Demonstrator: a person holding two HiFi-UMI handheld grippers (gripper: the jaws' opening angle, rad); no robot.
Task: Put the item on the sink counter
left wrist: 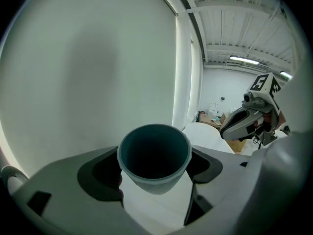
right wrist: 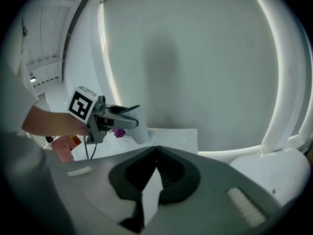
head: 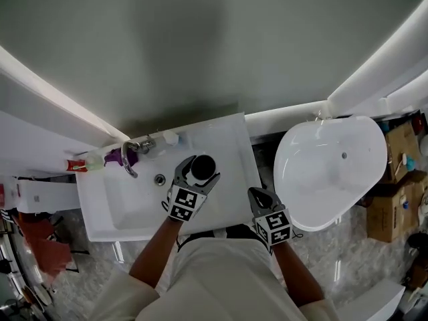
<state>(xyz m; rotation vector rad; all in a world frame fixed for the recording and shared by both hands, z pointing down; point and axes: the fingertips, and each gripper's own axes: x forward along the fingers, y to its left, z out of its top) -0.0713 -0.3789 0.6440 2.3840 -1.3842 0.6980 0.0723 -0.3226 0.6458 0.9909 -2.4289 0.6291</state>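
Centrally in the head view, a pale cup [head: 202, 166] with a dark inside is gripped by the left tongs [head: 199, 172], their pads pressed against its sides. It is held over the flat right part of the white table [head: 231, 146], just right of the basin [head: 127, 202]; whether its base touches the surface cannot be told. The right tongs [head: 263, 198] are clenched and empty, just beside the table's lower right corner. A faucet [head: 128, 159] is seen at the basin's upper left.
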